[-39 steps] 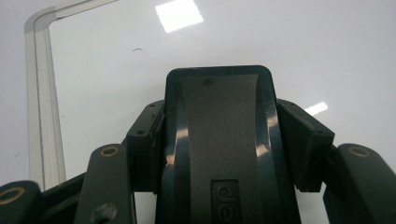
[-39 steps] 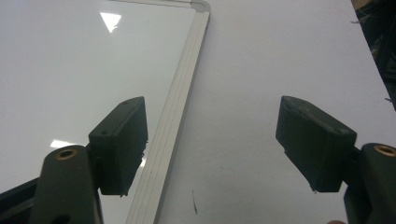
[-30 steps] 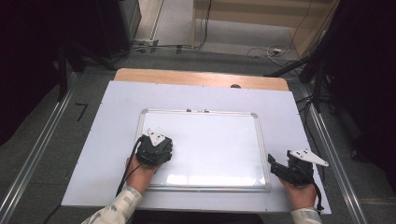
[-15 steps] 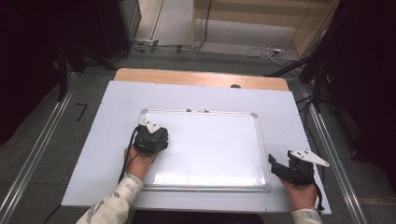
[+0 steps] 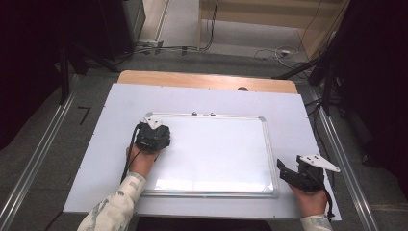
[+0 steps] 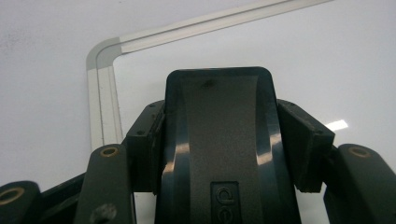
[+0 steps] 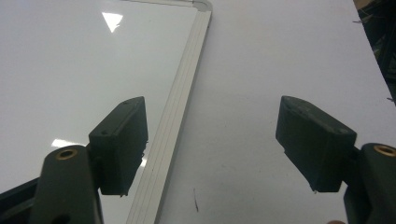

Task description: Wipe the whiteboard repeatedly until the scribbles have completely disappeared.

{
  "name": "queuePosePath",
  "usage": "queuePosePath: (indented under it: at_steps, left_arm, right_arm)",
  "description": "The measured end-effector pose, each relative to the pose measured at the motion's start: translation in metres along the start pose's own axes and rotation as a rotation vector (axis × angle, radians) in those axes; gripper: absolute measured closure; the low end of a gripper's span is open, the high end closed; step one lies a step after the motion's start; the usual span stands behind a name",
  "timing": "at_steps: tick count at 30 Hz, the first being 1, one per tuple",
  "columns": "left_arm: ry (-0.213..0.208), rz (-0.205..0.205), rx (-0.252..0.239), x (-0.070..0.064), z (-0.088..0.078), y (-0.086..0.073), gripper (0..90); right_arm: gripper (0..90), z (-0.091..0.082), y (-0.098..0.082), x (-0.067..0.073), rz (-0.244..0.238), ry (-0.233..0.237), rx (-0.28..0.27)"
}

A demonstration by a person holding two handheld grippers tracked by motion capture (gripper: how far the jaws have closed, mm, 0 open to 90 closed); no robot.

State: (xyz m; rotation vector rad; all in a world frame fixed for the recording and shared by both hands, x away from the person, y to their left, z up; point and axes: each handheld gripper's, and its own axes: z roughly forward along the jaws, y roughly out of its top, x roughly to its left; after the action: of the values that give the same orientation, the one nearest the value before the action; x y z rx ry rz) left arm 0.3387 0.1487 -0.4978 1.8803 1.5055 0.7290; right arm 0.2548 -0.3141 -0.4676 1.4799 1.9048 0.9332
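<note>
Item: whiteboard, silver-framed, lying flat on the white table cover, its long sides across my reach. Two small dark fittings sit on its far frame rail.

Item: my left gripper, over the board's far left corner. In the left gripper view the jaws are clamped on a dark, glossy block, the eraser, which fills the space between the pads; the pads press on both its flanks. The board's rounded corner lies just beyond the block's front edge.

Item: my right gripper, resting at the near right, just off the board's right frame rail. In the right gripper view the jaws stand wide apart with nothing between them; one pad hangs over the board's right rail, the other over bare table cover.

Surroundings: a strip of bare wooden tabletop past the cover's far edge; metal rails along both sides of the table; cables on the floor beyond. Nothing lies on the board's writing surface between my two hands.

View notes: the high view shows both hands and the whole board, but hides the eraser under my left gripper's body. The left gripper view shows the grip plainly. The right gripper view shows a small dark mark on the cover near the rail.
</note>
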Motion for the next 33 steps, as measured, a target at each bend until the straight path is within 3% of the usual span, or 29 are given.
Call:
queuePosePath:
  at_steps: [4,7,13,23,33]
  left_arm:
    - [0.002,-0.020,0.009,0.002,0.001,0.003,40.4]
    - [-0.001,-0.067,0.020,0.005,0.000,0.005,40.8]
    - [-0.001,-0.056,0.024,0.004,-0.004,0.003,40.8]
    - [-0.044,-0.108,-0.048,0.011,-0.022,0.002,40.8]
    - [-0.066,-0.094,-0.097,0.009,-0.041,0.002,40.8]
  right_arm:
    - [23.8,0.000,0.000,0.000,0.001,0.000,-0.002]
    - [23.8,0.000,0.001,-0.001,0.006,-0.002,-0.005]
    - [23.8,0.001,0.002,-0.003,0.005,-0.002,-0.004]
    - [23.8,0.001,0.002,-0.001,0.006,0.000,-0.003]
    - [23.8,0.002,0.002,-0.001,0.005,0.010,-0.005]
